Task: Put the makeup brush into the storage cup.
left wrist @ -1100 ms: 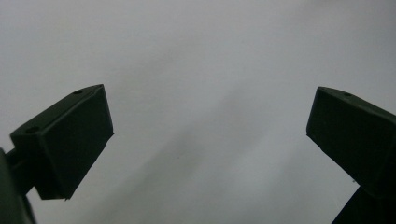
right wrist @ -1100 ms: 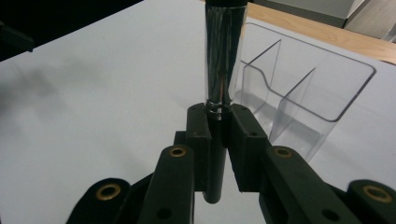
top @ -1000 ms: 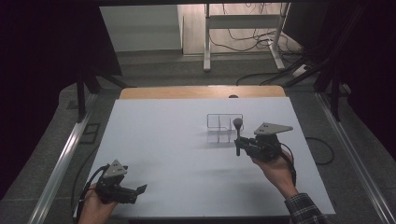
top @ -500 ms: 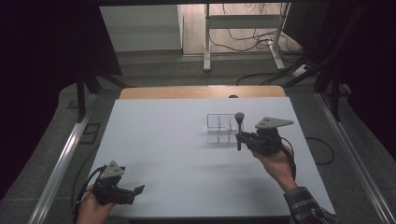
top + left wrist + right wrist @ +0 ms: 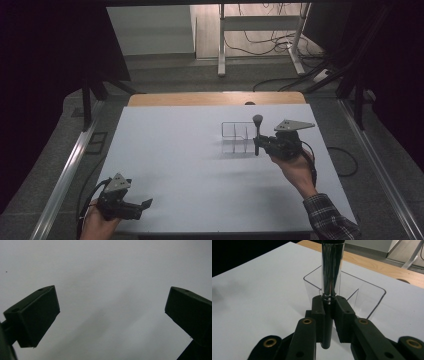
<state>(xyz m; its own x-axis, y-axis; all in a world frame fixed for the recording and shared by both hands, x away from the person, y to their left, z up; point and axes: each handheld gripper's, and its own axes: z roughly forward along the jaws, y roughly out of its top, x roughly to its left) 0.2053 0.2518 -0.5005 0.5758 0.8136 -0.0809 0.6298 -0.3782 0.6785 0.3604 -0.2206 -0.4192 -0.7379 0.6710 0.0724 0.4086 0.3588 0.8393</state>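
clear acrylic organiser (image 5: 235, 137) stands on the white table (image 5: 175, 165), right of centre, its thin dividers making several open-top compartments; in the right gripper view the same organiser (image 5: 367, 298) sits just behind the jaws and every compartment that can be seen looks empty.

right gripper (image 5: 259, 145) — jaws clamped on the black lower handle of a makeup brush (image 5: 257, 134). the brush stands upright, bristle head up, chrome ferrule above the pads. in the right gripper view the brush (image 5: 331, 277) rises straight up between the two black jaws, its butt end poking out below them and clear of the table. the brush is off the table and just beside the organiser's near right corner, not yet over any compartment as far as the high view lets me judge.

left gripper (image 5: 142, 206) — near the front left corner of the table, well apart from the work, jaws spread wide with nothing between them; the left gripper view has bare white surface between the two pads.

progress, as a judgement: pickup is done, the grip looks square and firm. remaining — carry the brush over a compartment, lower it handle-first, release. which compartment is meant cannot be told. roughly the halfway mark.
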